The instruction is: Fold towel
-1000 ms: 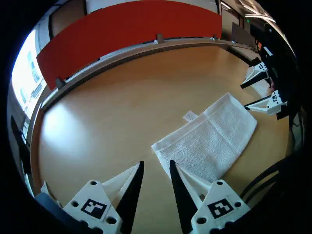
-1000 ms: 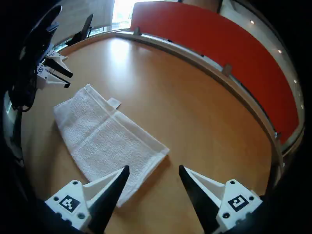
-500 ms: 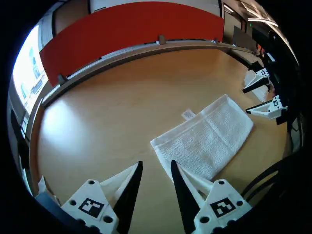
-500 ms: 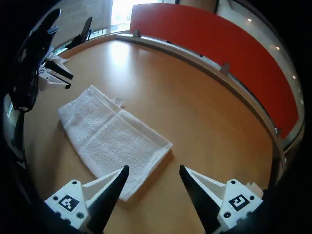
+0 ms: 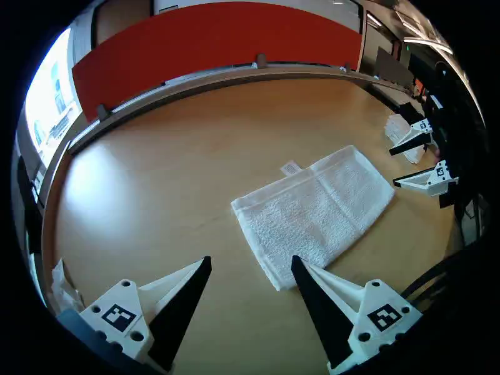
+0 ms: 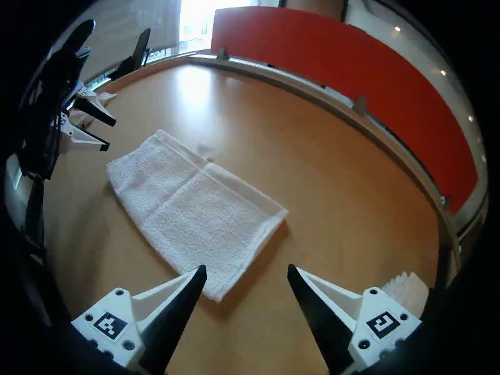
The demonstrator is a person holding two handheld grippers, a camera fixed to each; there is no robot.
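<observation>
Lying flat on table [image 5: 156, 181]: folded towel [image 5: 312, 212] | left tongs [image 5: 250, 259] spread | right tongs [image 6: 245, 269] spread

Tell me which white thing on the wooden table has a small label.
The flat white terry towel in the middle; its label sticks out at the far edge. The smaller white pile shows none.

towel [image 5: 312, 209] | white terry | folded rectangle | flat on wooden table [image 5: 187, 162]
</observation>
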